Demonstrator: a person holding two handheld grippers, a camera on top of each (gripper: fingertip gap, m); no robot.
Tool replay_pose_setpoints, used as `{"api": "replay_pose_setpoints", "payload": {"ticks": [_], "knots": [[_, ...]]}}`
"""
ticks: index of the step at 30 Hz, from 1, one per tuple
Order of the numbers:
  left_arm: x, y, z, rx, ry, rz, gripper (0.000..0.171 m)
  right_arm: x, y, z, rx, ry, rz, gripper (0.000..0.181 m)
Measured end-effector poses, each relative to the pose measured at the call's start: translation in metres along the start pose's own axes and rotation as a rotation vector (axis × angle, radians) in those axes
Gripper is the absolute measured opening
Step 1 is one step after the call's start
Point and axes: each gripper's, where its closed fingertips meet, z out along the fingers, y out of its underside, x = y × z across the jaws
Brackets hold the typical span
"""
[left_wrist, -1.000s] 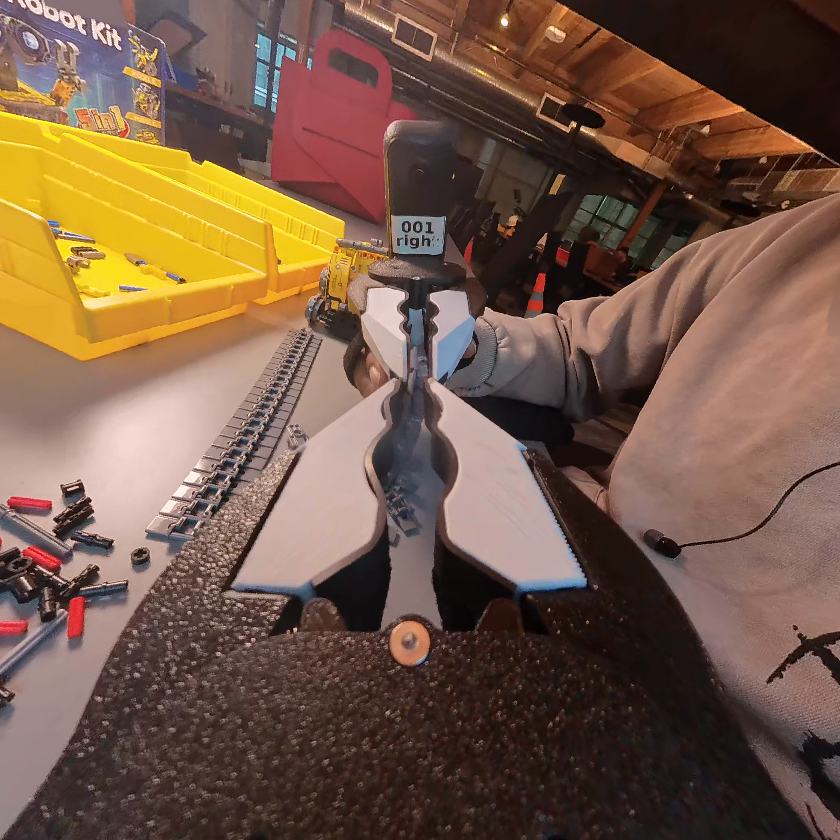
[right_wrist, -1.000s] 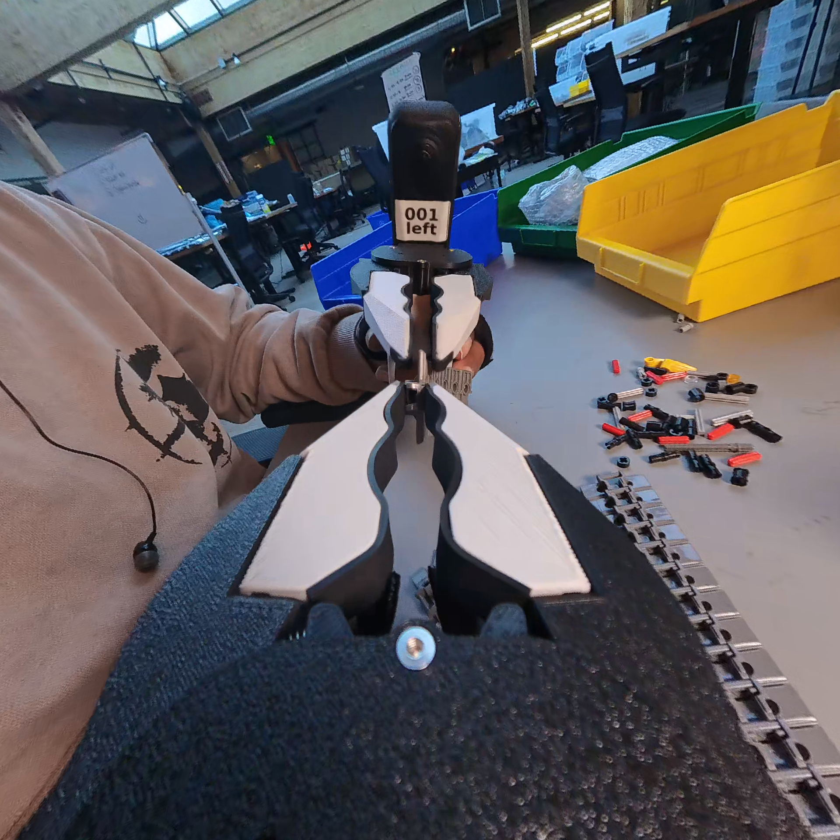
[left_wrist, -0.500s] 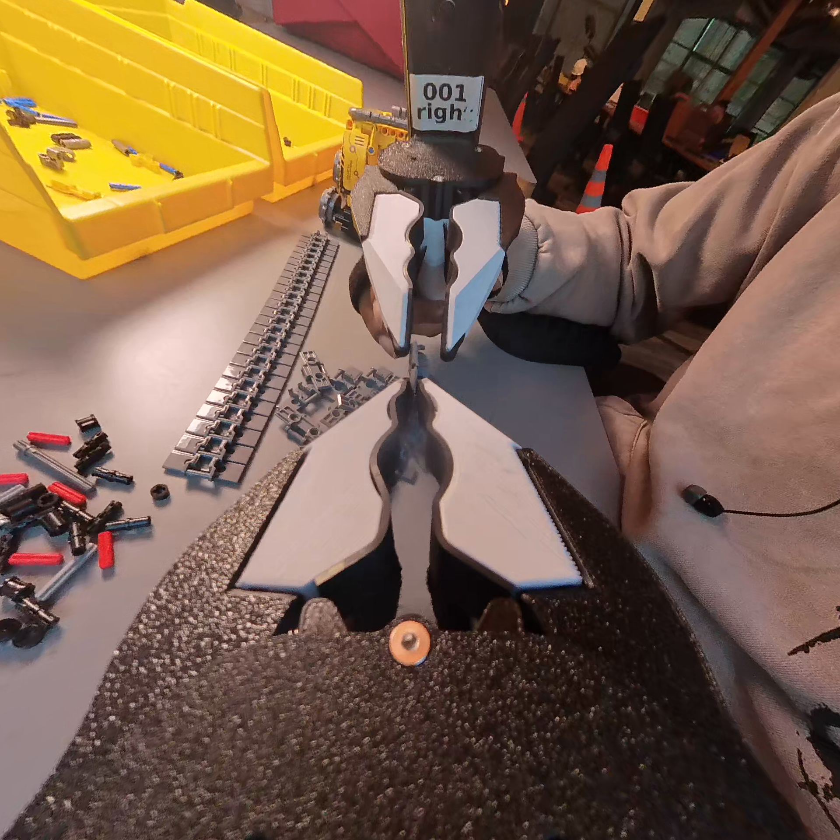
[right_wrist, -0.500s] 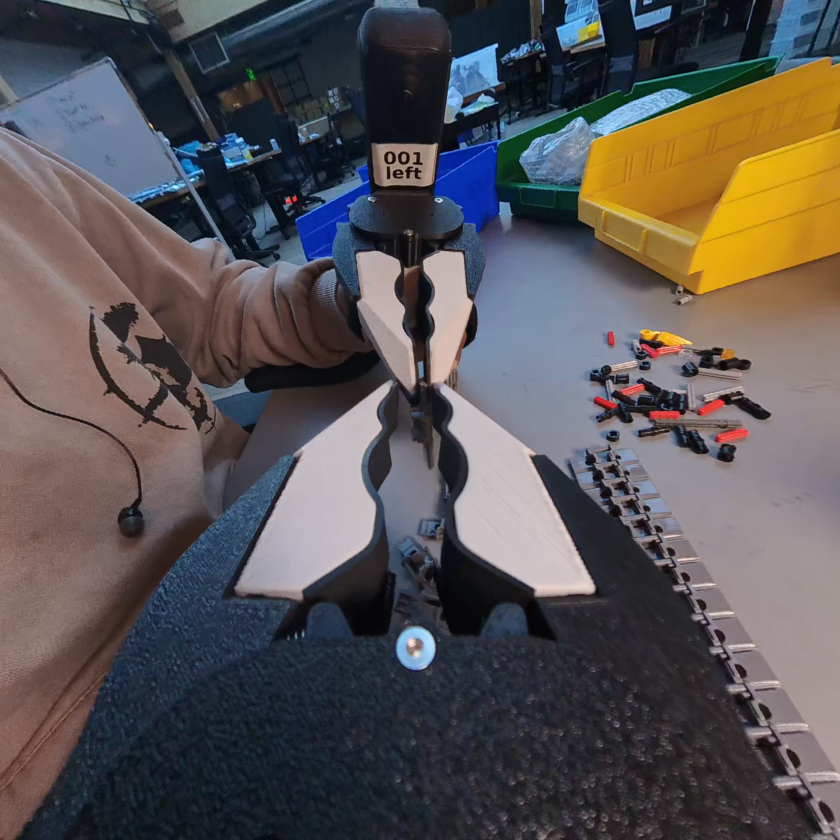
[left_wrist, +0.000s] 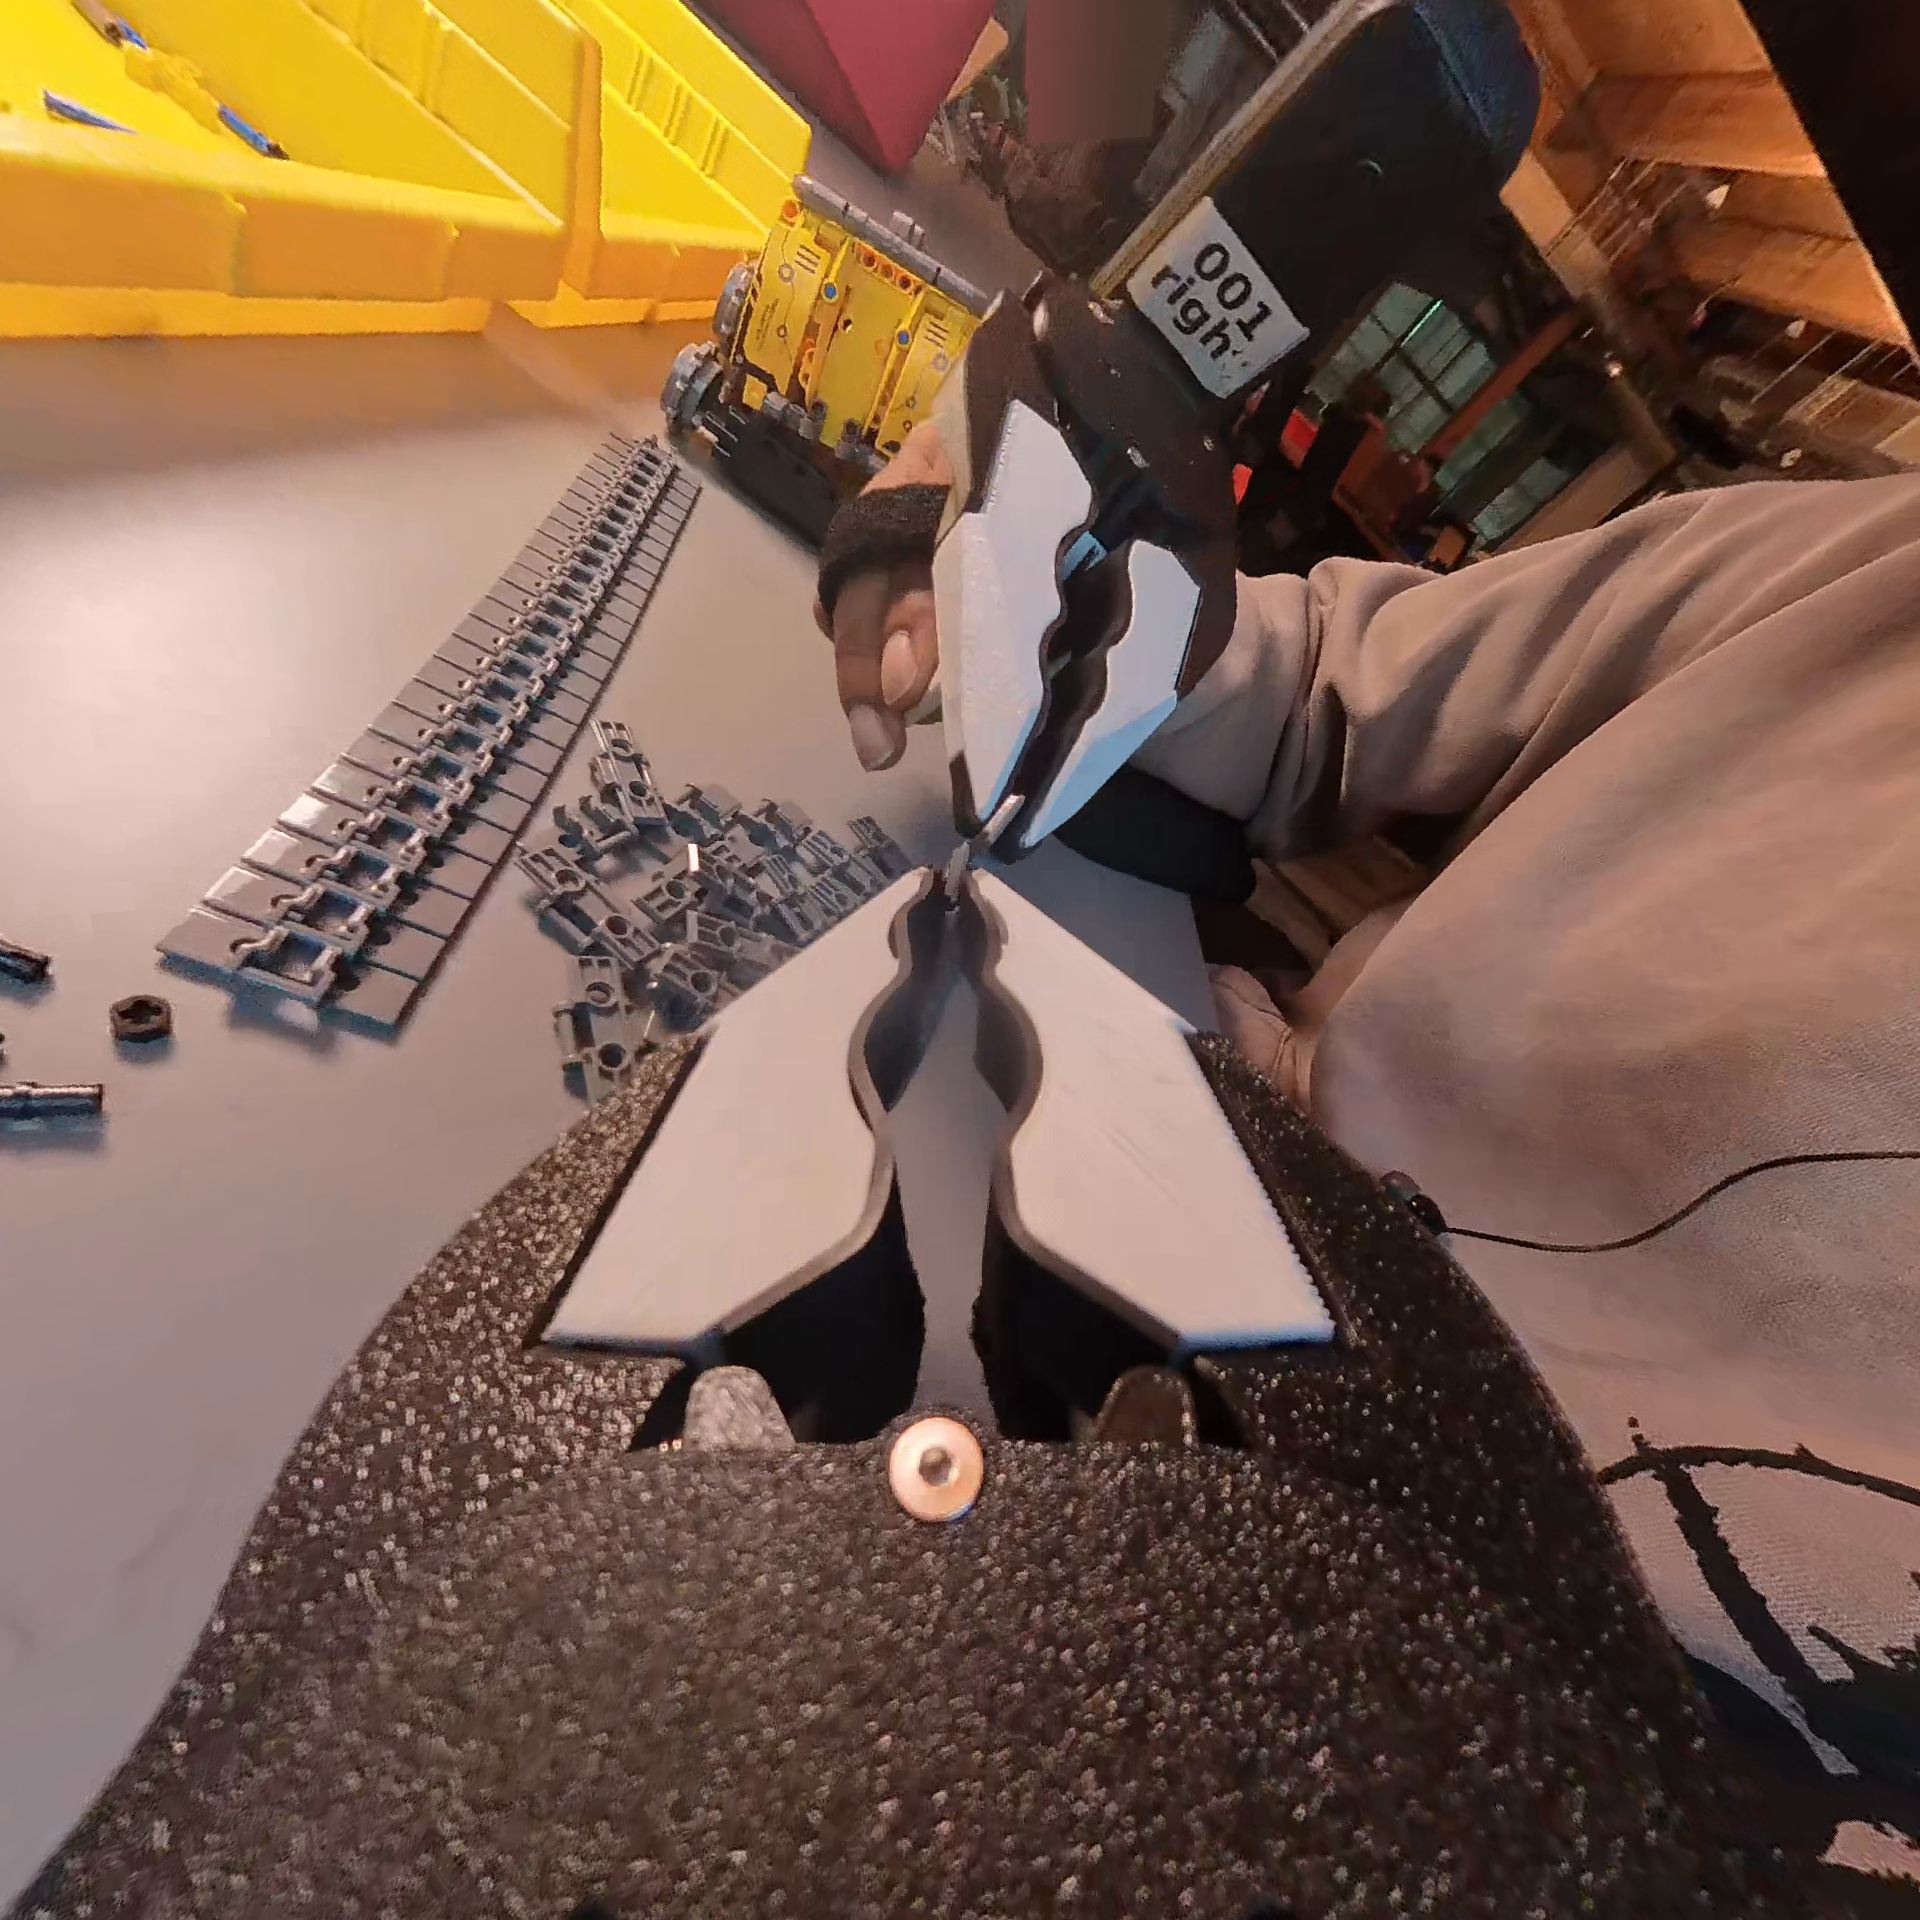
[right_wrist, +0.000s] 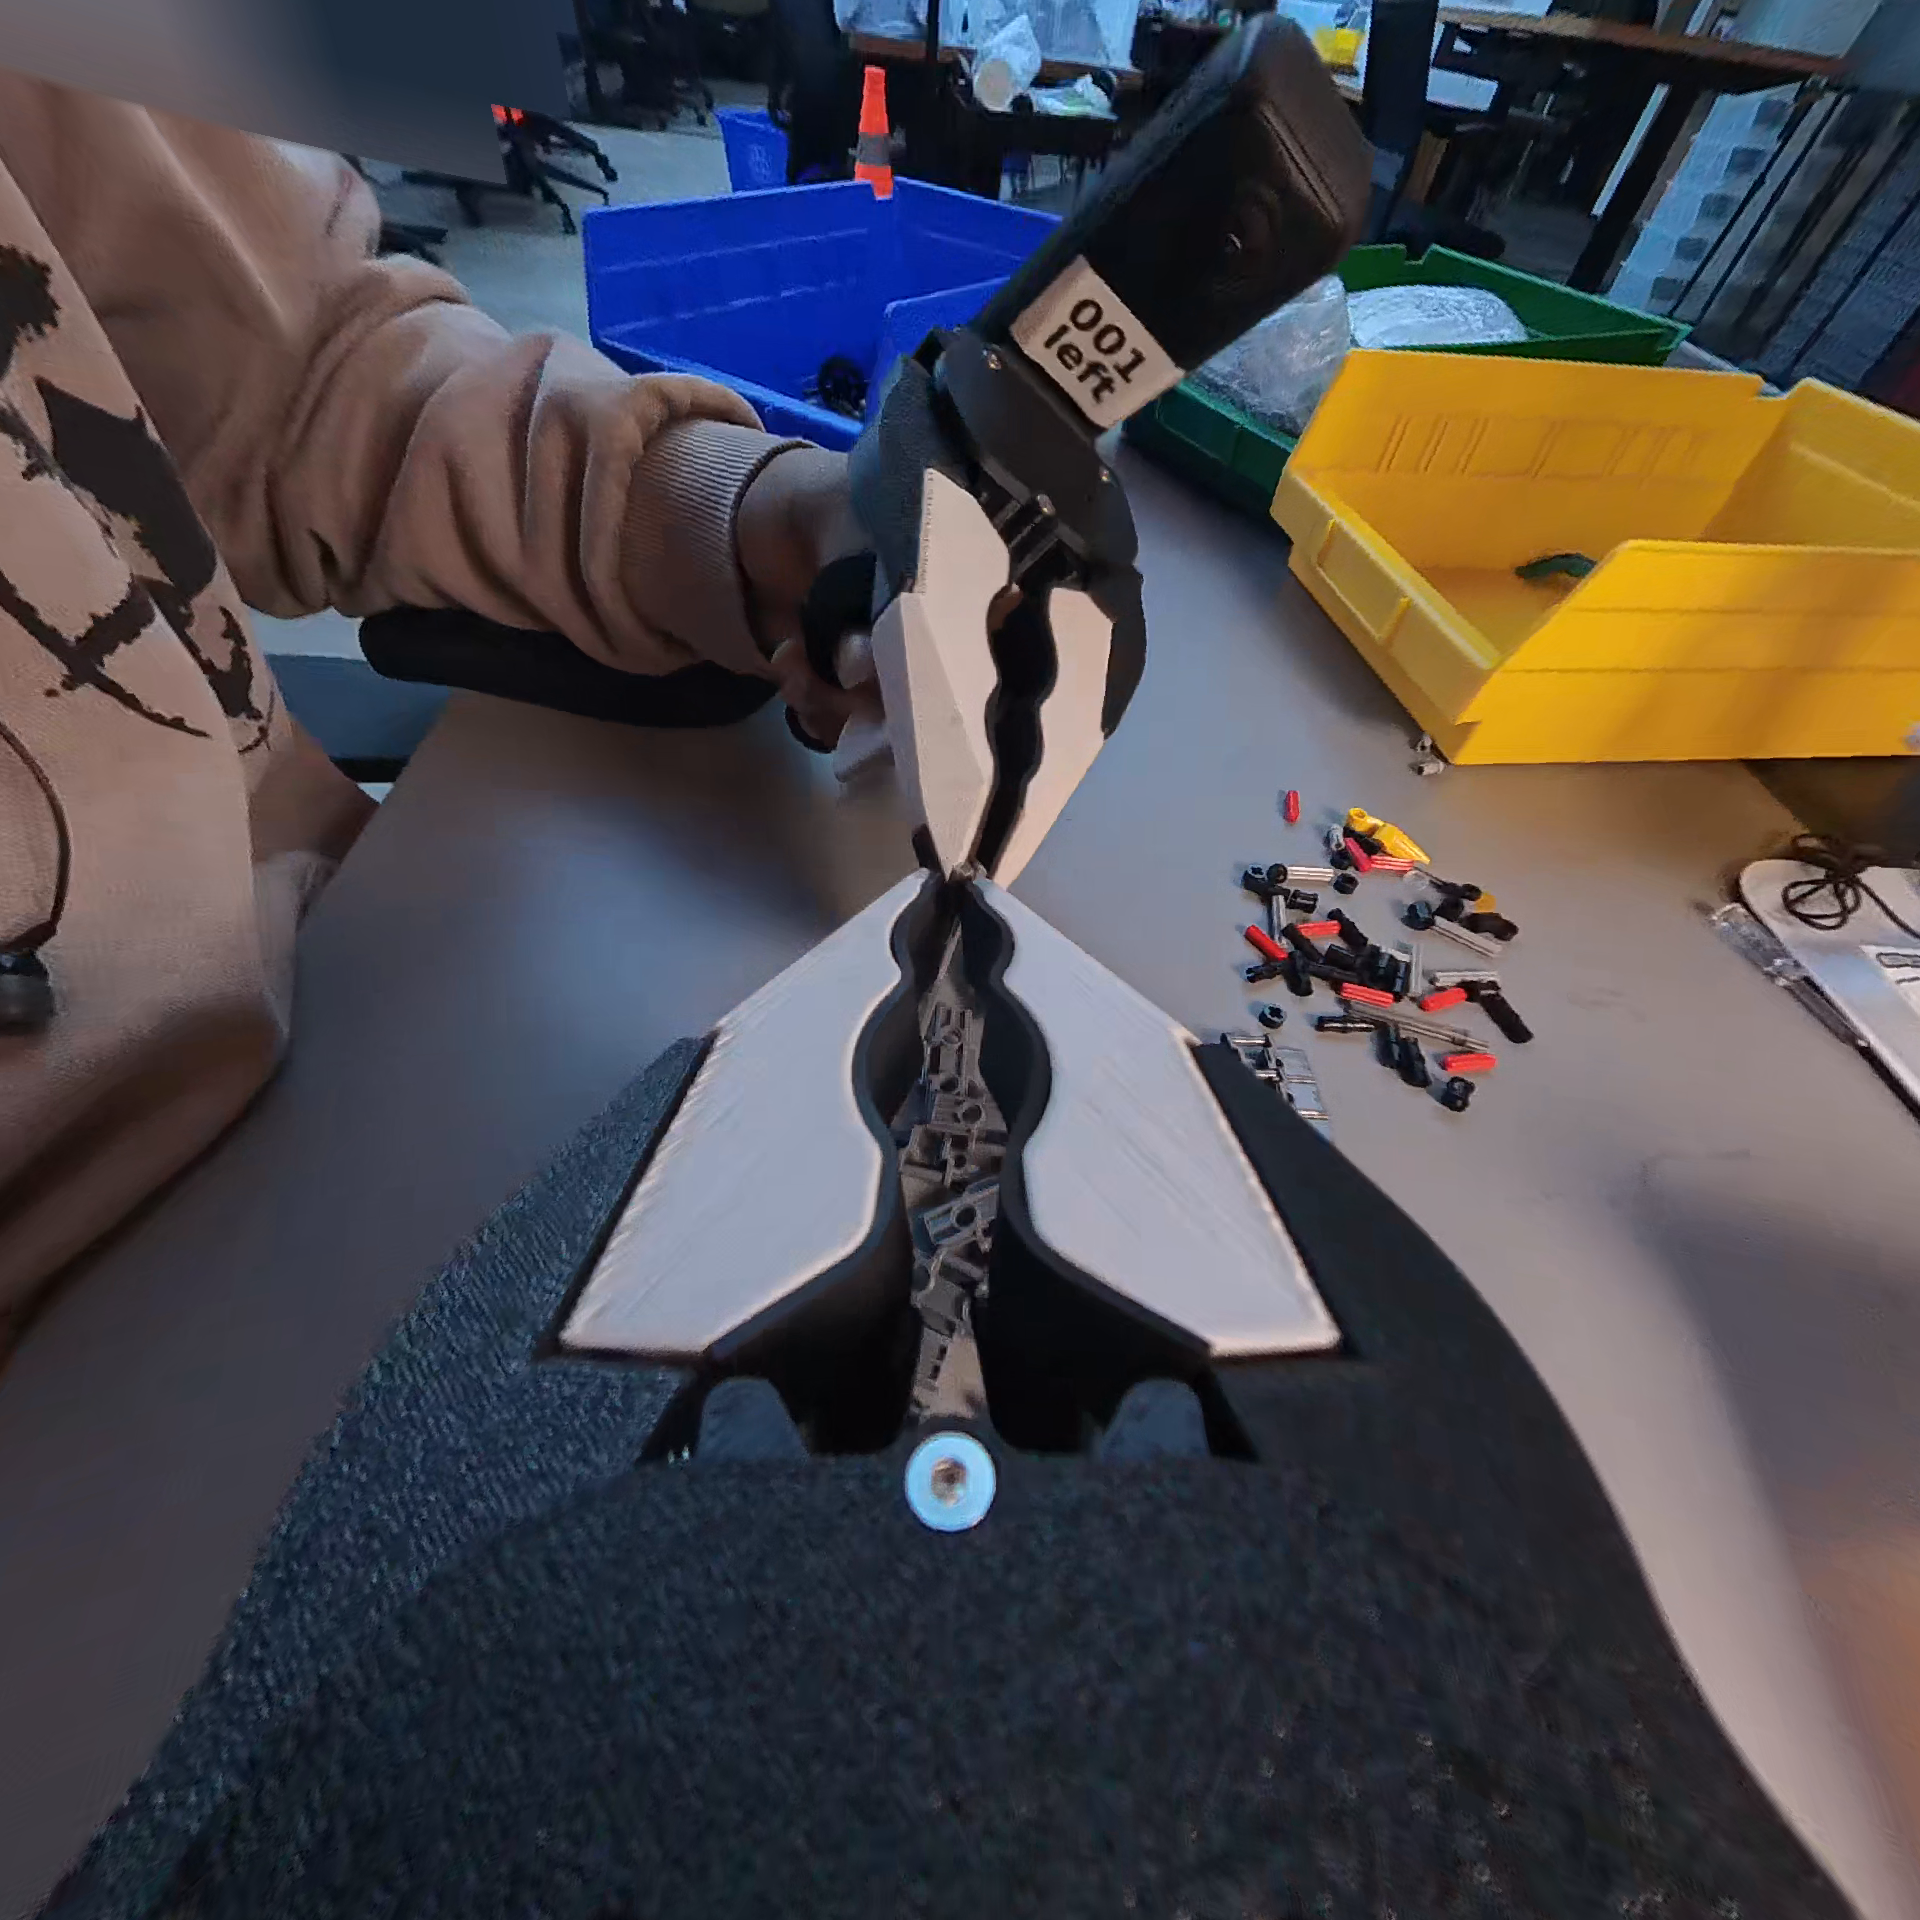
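Observation:
My left gripper (left_wrist: 951, 883) is shut on a small grey part (left_wrist: 957, 860) at its tips. My right gripper (left_wrist: 1000, 826) comes down from above, tip to tip with it, and pinches a thin pale grey piece (left_wrist: 1003, 814). I cannot tell whether the two pieces are joined. In the right wrist view the right gripper (right_wrist: 951, 883) is shut and the left gripper (right_wrist: 968, 860) meets it from above. A pile of loose grey track links (left_wrist: 707, 894) lies on the table just left of the tips and shows through the right gripper's gap (right_wrist: 951, 1143).
An assembled grey track strip (left_wrist: 457, 727) lies left of the pile. A yellow toy vehicle (left_wrist: 842, 343) and yellow bins (left_wrist: 312, 239) stand behind. Black and red pins (right_wrist: 1371, 956) lie scattered to the right, before a yellow bin (right_wrist: 1621, 623), a green bin (right_wrist: 1507, 312) and a blue bin (right_wrist: 790, 281). Both grippers' tips are close together, under 4 cm apart.
Both grippers have dropped closer to the table and tilted sideways, staying tip to tip. They now hang over the pile of loose links, which has come into view.

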Motion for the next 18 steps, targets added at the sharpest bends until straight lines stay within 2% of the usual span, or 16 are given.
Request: {"api": "replay_pose_setpoints", "payload": {"ticks": [2, 15, 16, 17, 18], "knots": [[-0.002, 0.004, 0.003, -0.017, -0.008, -0.003, 0.002, -0.002, 0.004, 0.000, -0.030, -0.001, -0.028, 0.000], [-0.014, 0.011, 0.013, -0.036, -0.091, 0.013, 0.001, -0.005, 0.015, -0.001, -0.029, -0.077, 0.098, 0.000], [-0.020, 0.005, 0.016, -0.019, -0.123, 0.017, 0.002, -0.038, 0.004, 0.006, 0.009, -0.253, 0.115, 0.000], [-0.016, 0.000, 0.021, -0.021, -0.111, 0.033, 0.002, -0.069, 0.015, 0.024, -0.066, -0.339, 0.033, 0.000], [-0.009, -0.005, 0.025, -0.033, -0.094, 0.069, 0.002, -0.073, 0.026, 0.036, -0.121, -0.315, -0.041, 0.000]]}}
